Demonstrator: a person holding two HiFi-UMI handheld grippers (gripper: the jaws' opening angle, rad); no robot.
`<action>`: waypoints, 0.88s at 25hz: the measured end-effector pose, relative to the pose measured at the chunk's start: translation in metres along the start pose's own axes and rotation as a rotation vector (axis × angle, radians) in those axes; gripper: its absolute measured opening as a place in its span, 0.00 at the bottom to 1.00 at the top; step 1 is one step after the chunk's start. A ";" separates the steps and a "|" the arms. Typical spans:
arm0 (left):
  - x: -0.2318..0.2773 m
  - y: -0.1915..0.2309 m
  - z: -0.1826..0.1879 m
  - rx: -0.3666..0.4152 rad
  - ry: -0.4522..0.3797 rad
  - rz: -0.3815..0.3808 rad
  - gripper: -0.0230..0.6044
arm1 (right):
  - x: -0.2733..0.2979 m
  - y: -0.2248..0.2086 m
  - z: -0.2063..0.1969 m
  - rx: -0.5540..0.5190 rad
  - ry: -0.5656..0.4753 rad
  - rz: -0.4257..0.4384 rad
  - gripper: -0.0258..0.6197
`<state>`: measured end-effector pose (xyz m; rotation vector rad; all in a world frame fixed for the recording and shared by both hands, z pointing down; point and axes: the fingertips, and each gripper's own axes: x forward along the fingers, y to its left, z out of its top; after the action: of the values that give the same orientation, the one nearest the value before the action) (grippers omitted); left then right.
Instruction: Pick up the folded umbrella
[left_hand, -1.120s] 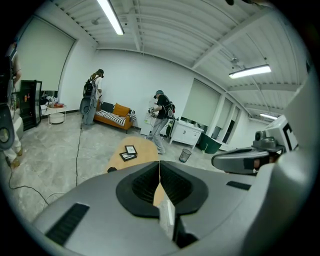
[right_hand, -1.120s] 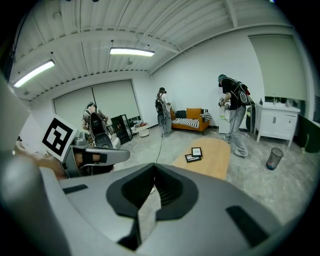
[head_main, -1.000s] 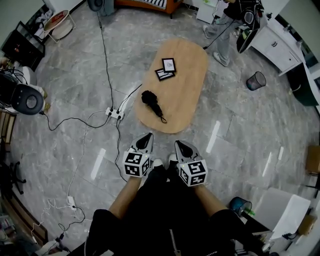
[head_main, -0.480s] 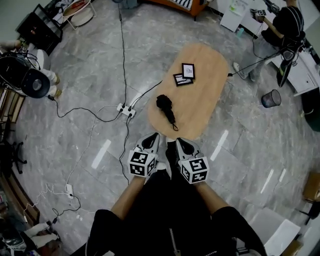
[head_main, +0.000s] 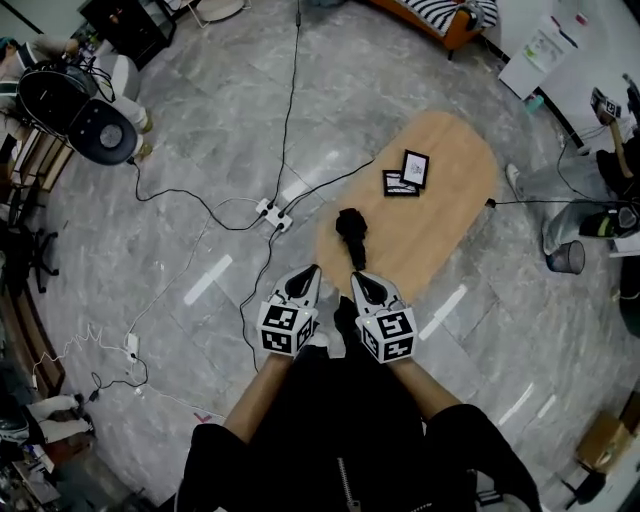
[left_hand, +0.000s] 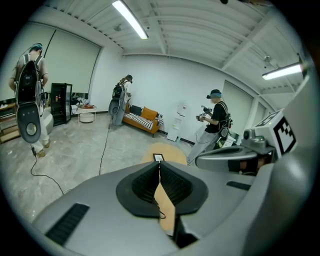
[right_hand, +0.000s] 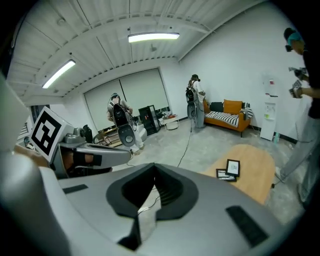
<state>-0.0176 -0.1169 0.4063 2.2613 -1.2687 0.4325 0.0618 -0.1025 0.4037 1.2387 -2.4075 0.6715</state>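
The folded black umbrella (head_main: 351, 232) lies on the near end of an oval wooden table (head_main: 440, 225), its strap end pointing toward me. In the head view both grippers are held side by side just short of the table's near edge. My left gripper (head_main: 309, 271) sits left of the umbrella's near end, and my right gripper (head_main: 357, 277) sits right below it. In the gripper views the left gripper (left_hand: 159, 163) and the right gripper (right_hand: 154, 168) each have their jaws closed together with nothing between them. Their own bodies hide most of the umbrella there.
Two small framed cards (head_main: 406, 176) lie farther back on the table. A power strip (head_main: 273, 214) with trailing cables lies on the floor to the left. A bin (head_main: 566, 257) stands at right and a striped orange sofa (head_main: 440, 14) at the back. People (left_hand: 215, 120) stand around the room.
The table and umbrella have come closer to both grippers, which moved forward together toward the near edge. Both stay shut.
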 end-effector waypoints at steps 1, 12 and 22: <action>0.003 0.003 0.002 -0.007 0.001 0.015 0.06 | 0.005 -0.002 0.002 -0.005 0.007 0.016 0.06; 0.043 0.020 0.011 -0.051 0.028 0.094 0.06 | 0.044 -0.035 0.011 -0.075 0.086 0.142 0.06; 0.078 0.035 0.002 -0.048 0.044 0.071 0.06 | 0.085 -0.065 -0.002 -0.091 0.169 0.122 0.08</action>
<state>-0.0075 -0.1878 0.4539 2.1605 -1.3259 0.4701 0.0684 -0.1898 0.4641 0.9653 -2.3591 0.6651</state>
